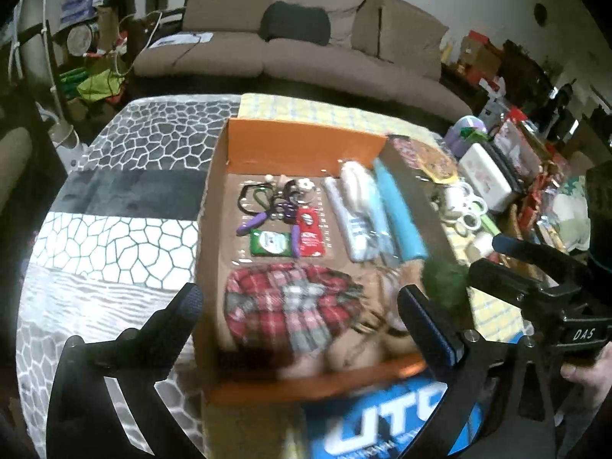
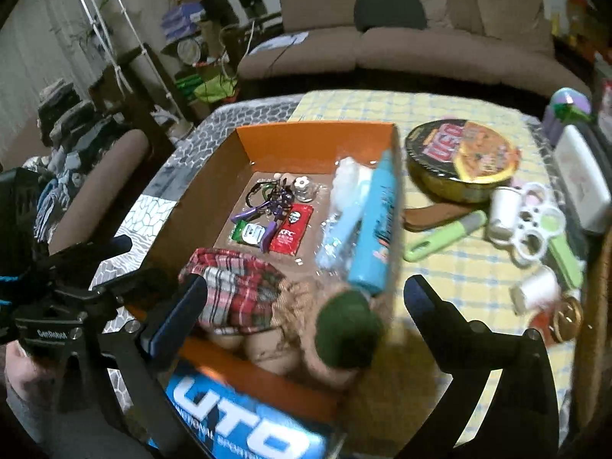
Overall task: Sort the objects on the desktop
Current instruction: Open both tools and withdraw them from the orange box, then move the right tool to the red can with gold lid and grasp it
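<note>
Left tool (image 1: 298,306) and right tool (image 2: 306,298) both spread wide and empty above orange box (image 1: 306,145) holding plaid cloth (image 1: 290,306), blue bottle (image 2: 376,222), keys (image 1: 275,199), on patterned bench (image 1: 114,191), brown sofa (image 1: 306,38) behind.

"KFC" on red sachet (image 2: 291,229); "UTO" on blue box flap (image 2: 244,420) (partly cut off); "DAS" on right gripper (image 1: 529,266); "GenRobot" on left gripper (image 2: 126,264).

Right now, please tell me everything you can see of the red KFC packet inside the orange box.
The KFC packet is a small flat sachet, glossy red like plastic foil, with a white round logo near its top and white letters below. It looks sealed and lies flat on the brown floor of the orange box, about mid-box. A purple-handled item lies against its left edge. No tool touches it.
</note>
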A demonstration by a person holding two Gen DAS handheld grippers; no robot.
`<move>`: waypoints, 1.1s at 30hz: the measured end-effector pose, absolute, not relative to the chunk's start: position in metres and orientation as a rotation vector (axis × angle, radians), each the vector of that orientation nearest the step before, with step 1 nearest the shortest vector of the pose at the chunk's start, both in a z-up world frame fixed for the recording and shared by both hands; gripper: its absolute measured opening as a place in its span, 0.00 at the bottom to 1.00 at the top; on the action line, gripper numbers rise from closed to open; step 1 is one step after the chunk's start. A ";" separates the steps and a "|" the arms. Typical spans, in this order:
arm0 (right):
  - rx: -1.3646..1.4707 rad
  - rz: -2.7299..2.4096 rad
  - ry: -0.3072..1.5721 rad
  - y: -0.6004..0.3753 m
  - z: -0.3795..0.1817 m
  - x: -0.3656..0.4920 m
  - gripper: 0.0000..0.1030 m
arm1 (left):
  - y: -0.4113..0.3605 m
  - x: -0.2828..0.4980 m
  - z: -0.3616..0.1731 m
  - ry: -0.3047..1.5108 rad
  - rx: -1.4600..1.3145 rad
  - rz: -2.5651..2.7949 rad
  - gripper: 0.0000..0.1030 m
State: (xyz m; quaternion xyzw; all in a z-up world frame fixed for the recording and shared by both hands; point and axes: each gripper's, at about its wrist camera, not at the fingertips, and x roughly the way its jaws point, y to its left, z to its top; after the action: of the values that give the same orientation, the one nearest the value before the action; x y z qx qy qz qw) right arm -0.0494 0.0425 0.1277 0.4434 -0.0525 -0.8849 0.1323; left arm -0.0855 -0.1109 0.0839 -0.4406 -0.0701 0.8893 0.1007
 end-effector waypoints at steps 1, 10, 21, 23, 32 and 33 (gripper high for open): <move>1.275 -2.583 -0.148 0.045 0.132 -0.041 1.00 | -0.107 -0.078 0.087 -0.194 -1.287 2.637 1.00; 1.194 -2.723 -0.130 0.067 0.151 0.041 1.00 | -0.066 -0.015 0.094 -0.126 -1.205 2.690 1.00; 1.132 -2.793 -0.137 0.096 0.157 0.109 1.00 | -0.024 0.039 0.103 -0.053 -1.172 2.738 1.00; 1.135 -2.794 -0.150 0.105 0.155 0.116 1.00 | -0.016 0.044 0.105 -0.050 -1.163 2.734 1.00; 1.188 -2.803 -0.305 0.191 0.126 0.138 1.00 | 0.034 0.044 0.101 -0.050 -1.110 2.610 1.00; 1.194 -2.810 -0.316 0.199 0.123 0.139 1.00 | 0.043 0.041 0.098 -0.047 -1.121 2.585 1.00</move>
State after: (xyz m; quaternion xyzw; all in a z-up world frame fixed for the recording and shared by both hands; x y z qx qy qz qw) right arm 0.1394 0.1995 0.1231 0.3887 -0.1028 -0.9149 0.0359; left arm 0.0409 0.0432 0.0980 -0.3924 -0.0166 0.9054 0.1610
